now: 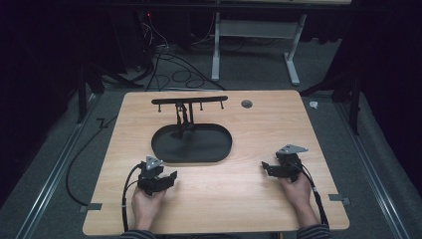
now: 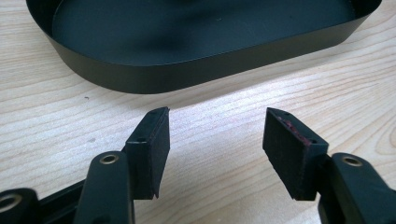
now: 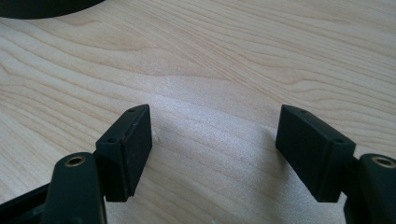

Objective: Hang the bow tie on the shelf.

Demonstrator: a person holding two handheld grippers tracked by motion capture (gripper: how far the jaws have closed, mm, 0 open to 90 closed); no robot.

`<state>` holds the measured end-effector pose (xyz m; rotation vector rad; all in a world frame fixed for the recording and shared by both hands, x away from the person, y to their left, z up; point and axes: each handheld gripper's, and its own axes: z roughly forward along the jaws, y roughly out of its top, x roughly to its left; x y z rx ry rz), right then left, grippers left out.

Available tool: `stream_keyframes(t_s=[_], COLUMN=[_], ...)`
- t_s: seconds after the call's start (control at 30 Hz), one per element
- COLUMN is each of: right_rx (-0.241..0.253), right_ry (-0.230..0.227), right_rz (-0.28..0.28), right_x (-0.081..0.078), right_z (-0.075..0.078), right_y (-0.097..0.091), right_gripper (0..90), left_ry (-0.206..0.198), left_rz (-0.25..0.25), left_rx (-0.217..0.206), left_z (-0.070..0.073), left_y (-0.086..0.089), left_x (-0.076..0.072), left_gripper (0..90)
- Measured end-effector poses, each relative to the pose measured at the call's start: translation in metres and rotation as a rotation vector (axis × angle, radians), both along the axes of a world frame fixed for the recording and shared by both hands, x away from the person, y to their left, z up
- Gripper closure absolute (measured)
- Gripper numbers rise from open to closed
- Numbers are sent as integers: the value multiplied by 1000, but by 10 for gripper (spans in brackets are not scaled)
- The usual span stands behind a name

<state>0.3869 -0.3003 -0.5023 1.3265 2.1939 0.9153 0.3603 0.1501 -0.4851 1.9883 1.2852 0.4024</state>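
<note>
**Both jaws empty, resting near the front edge; tray stand untouched**

Dark room, cables on the grey floor beyond the far edge. Light wooden surface (image 1: 219,199) carries a black oval tray (image 1: 164,144) at its middle, slightly toward the far edge. A thin post (image 1: 180,119) rises from the tray's far part and bears a slim crossbar (image 1: 189,100) with small pegs hanging beneath. Small grey disc (image 1: 247,103) sits near the far edge, right of the bar.

Left gripper (image 1: 169,178) lies just off the tray's near-left rim, jaws spread wide with nothing between them; in its own view the tray wall (image 2: 187,74) stands just ahead. Right gripper (image 1: 266,167) rests toward the right edge, well apart from the tray, jaws likewise wide and empty over bare wood.

Orientation: tray's long axis runs left–right, parallel to the front edge. Crossbar runs the same way, its right end tilted a touch toward the far edge. Post looks roughly upright.

Risks, as judged:
- Tray appears light and unsecured; a jaw nudging the rim could slide it.
- Post is thin and top-heavy; a sideways push on the bar could tip or twist the stand.
- Black on black in low light makes pegs hard to place.
</note>
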Motion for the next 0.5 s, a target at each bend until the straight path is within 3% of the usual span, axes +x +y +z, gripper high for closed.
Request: stream_keyframes(t_s=[0.5], right_rx=[0], right_ry=[1], right_rz=[1], right_x=[0], right_z=[0], right_y=[0], right_gripper=[281], left_ry=[-20], left_rz=[-17], left_rx=[83], left_z=[-14], left_y=[-15], left_x=[8], left_gripper=[414])
